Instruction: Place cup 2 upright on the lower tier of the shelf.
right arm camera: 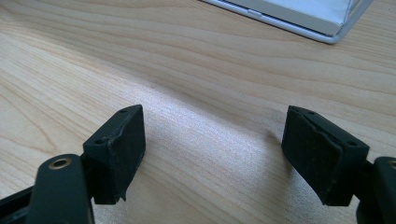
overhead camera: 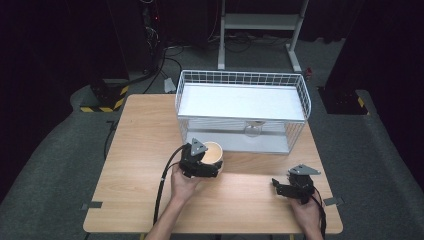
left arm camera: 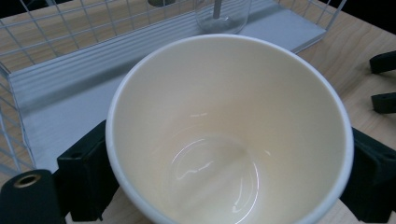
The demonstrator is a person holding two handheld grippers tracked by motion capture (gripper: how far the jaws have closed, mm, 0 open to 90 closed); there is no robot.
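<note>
One cream paper cup [left arm camera: 229,130], glossy, empty inside.

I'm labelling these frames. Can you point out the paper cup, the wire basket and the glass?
paper cup [left arm camera: 224,116]: left gripper view, inner wall.
wire basket [overhead camera: 240,78]: high view, back rim.
glass [overhead camera: 253,130]: high view, its side.

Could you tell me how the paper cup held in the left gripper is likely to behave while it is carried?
The paper cup looks thin-walled, so it probably dents under a hard squeeze. It is empty, so likely very light. Its glossy lining suggests a smooth surface, and it widens toward the rim, so it might slip downward between the jaws of the left gripper.
</note>
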